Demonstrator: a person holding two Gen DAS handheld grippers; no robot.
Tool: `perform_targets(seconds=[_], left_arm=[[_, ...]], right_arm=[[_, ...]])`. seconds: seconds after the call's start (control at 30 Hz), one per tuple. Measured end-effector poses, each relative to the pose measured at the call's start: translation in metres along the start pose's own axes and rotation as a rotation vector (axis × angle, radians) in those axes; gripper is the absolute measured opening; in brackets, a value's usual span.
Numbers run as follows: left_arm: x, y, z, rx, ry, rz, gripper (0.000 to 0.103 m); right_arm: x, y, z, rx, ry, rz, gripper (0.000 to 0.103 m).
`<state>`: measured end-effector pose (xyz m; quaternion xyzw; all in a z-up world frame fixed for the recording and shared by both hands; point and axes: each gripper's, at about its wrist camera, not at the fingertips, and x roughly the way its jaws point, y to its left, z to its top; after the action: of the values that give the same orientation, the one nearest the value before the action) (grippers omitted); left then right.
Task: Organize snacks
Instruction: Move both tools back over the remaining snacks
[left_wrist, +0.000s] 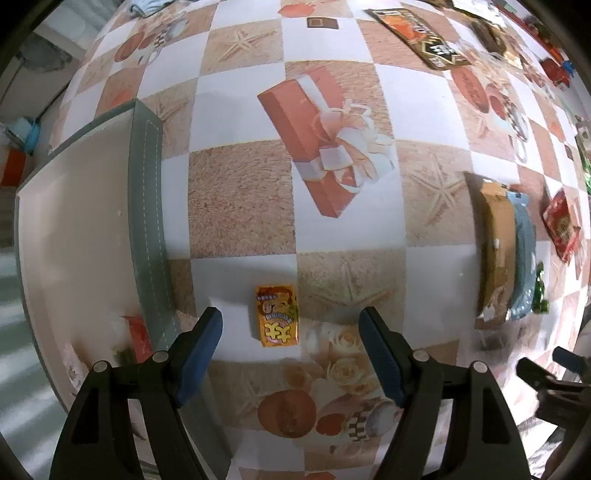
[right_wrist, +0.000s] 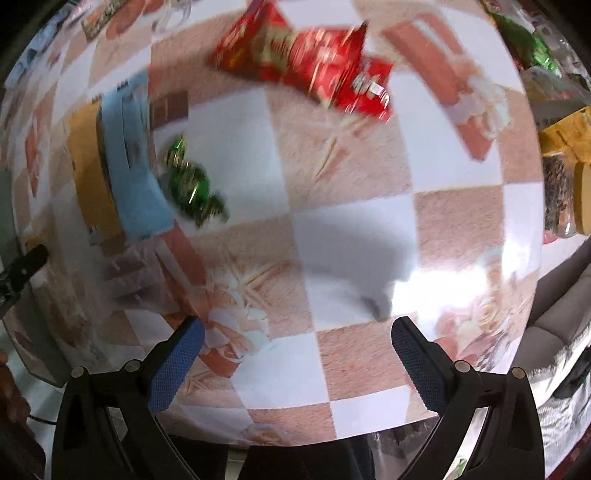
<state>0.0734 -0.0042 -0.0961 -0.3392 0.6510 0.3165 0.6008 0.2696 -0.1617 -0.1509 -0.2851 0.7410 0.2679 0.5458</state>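
Note:
My left gripper is open and empty above the patterned tablecloth. A small yellow-orange snack packet lies flat just ahead, between its blue pads. A grey-rimmed white storage box stands to the left with a red packet inside. My right gripper is open and empty over the table's near edge. Ahead of it lie a green wrapped candy, red snack packets, and a stacked yellow packet and blue packet.
The yellow and blue packets and a red packet also show at the left view's right side. A dark snack bag lies at the far end. Green bags and a jar stand at the right.

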Motion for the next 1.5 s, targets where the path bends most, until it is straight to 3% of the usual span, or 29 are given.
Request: perform_targets(seconds=[0.23,0.4,0.7,0.93,1.03,1.23,1.33,1.5], left_arm=[[0.009,0.007,0.009,-0.024,-0.008,0.018,0.081],[0.009,0.013,0.009,-0.048,-0.017,0.018,0.081],[0.013,0.036,0.007,-0.073,0.006,-0.043,0.083],[0.010,0.007,0.002,0.087,-0.004,-0.075,0.085],[0.005,0.008,-0.003,0.086,-0.017,-0.096,0.085],[-0.021,0.045,-0.017,0.036,-0.065,-0.122,0.085],[-0.031,0.071,-0.022,-0.002,-0.081,-0.124,0.085],[-0.031,0.105,-0.037,-0.004,-0.068,-0.094,0.085]], right_arm=[[-0.027,-0.005,0.026,-0.051,-0.074,-0.038,0.102],[-0.045,-0.021,0.038,0.004,-0.132,-0.041,0.102],[-0.049,-0.015,0.069,0.022,-0.112,0.009,0.102],[-0.042,-0.012,0.065,0.023,-0.097,0.012,0.102],[-0.036,-0.031,0.055,0.062,-0.081,0.023,0.102],[-0.022,-0.054,0.025,0.105,-0.089,0.069,0.102],[-0.026,-0.052,0.006,0.096,-0.127,0.052,0.102],[-0.035,-0.042,-0.008,0.063,-0.121,0.056,0.102]])
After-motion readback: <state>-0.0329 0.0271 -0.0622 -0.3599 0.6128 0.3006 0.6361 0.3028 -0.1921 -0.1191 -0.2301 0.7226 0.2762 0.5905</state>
